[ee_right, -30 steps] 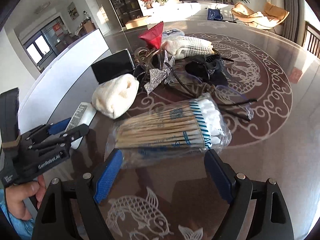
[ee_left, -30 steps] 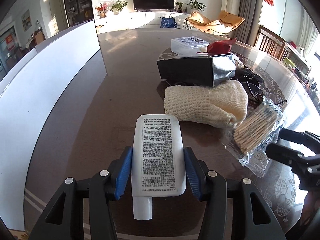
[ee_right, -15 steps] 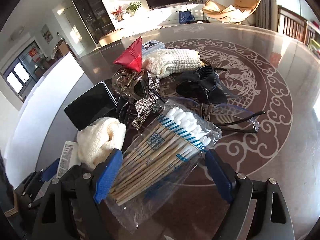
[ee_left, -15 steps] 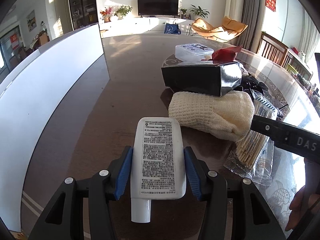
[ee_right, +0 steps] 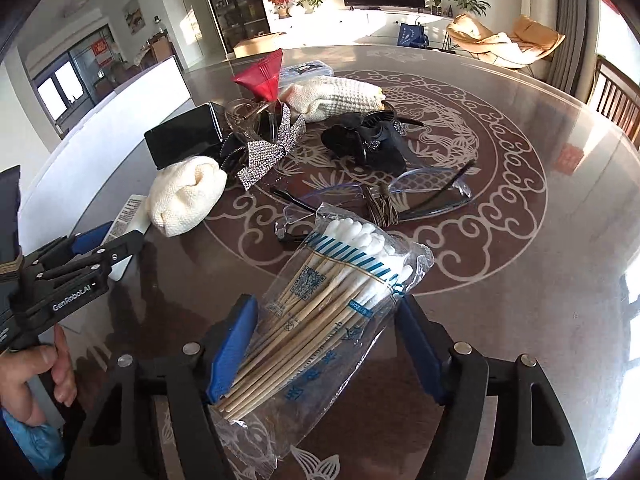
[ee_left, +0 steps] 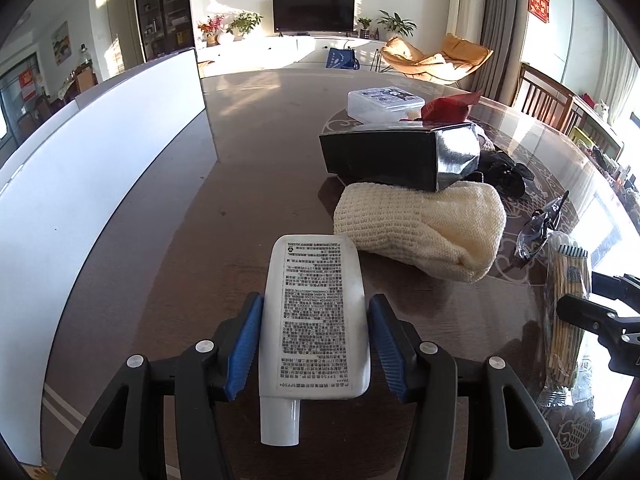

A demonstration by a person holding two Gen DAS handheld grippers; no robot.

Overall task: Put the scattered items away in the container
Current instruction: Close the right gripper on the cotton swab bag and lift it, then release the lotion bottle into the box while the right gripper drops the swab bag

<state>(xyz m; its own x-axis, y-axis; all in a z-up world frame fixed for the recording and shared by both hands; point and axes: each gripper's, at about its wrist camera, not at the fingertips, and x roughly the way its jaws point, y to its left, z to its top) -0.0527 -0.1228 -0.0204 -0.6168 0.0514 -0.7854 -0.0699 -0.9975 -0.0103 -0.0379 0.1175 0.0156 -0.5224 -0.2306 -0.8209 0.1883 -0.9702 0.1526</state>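
Observation:
My left gripper [ee_left: 314, 344] is shut on a white tube [ee_left: 314, 320] with black print, cap toward the camera, held above the brown table. My right gripper [ee_right: 324, 344] is shut on a clear bag of cotton swabs [ee_right: 332, 308], which hangs tilted between the blue pads. The bag also shows at the right in the left wrist view [ee_left: 566, 320]. The left gripper shows at the left in the right wrist view [ee_right: 92, 256]. A large white container wall [ee_left: 100, 168] stands along the table's left side.
A pile lies mid-table: cream knit cloth [ee_right: 184, 196], black box [ee_right: 180, 144], red funnel [ee_right: 260, 76], silver bow [ee_right: 272, 152], black hair clips [ee_right: 368, 144], glasses [ee_right: 424, 192], second cream cloth [ee_right: 340, 96]. A clear lidded box [ee_left: 384, 104] sits farther back.
The right gripper has lifted the swab bag off the table and swung it. The left gripper still holds the tube and has shifted slightly nearer the pile.

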